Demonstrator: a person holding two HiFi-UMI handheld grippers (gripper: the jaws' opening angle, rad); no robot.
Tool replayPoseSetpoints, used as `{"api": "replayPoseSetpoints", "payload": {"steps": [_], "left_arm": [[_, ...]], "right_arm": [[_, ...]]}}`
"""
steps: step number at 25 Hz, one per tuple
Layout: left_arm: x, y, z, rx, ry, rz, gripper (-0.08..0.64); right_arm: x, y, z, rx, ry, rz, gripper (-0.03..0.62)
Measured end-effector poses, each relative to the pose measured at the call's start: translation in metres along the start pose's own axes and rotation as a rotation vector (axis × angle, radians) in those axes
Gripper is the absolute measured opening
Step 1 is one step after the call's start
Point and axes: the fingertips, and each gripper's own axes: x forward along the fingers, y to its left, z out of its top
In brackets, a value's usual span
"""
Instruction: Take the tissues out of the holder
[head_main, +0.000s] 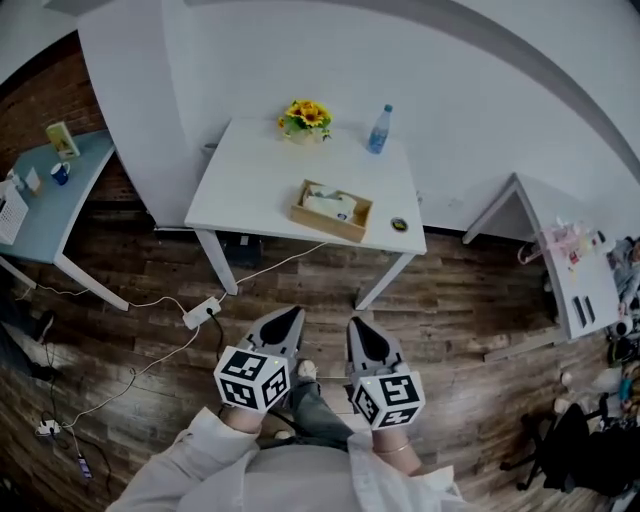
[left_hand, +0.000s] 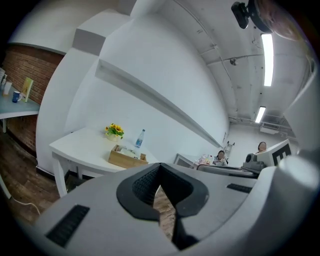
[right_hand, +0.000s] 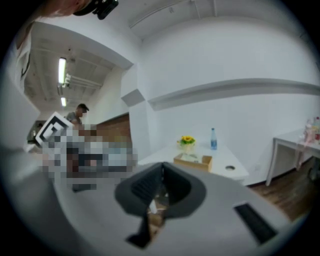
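Note:
A wooden holder with white tissues in it sits near the front edge of a white table. Both grippers hang low over the wooden floor, well short of the table and pointing toward it. My left gripper has its jaws together with nothing between them, and my right gripper looks the same. In the left gripper view the holder shows far beyond the shut left gripper. The right gripper view has the holder past the right gripper.
Yellow flowers and a water bottle stand at the table's back, a small round object at its front right. A power strip with cables lies on the floor. Other tables stand at left and right.

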Motion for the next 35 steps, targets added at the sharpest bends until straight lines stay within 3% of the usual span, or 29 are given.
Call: {"api": "replayPoseSetpoints", "payload": {"steps": [6,12,19,23,28,35], "left_arm": [[0.084,0.032,0.051,0.024,-0.060,0.022,0.018],[0.142,0.043,0.069,0.062,-0.055,0.030,0.018],[0.169,0.055,0.077,0.110,-0.023,0.020,0.018],[0.185,0.071,0.072,0.113,0.003,0.035,0.018],[0.209,0.094,0.074,0.181,0.044,0.063,0.018],[0.236,0.114,0.081,0.217,0.078,0.023,0.018]], "right_arm": [[0.080,-0.054,0.035,-0.030,-0.009,0.042,0.009],[0.129,-0.092,0.050,-0.027,-0.012,0.074,0.011],[0.152,-0.099,0.058,-0.029,-0.001,0.123,0.011],[0.161,-0.106,0.052,-0.037,0.027,0.115,0.011],[0.179,-0.113,0.057,-0.034,0.026,0.092,0.011],[0.213,-0.124,0.067,-0.015,0.018,0.044,0.011]]}}
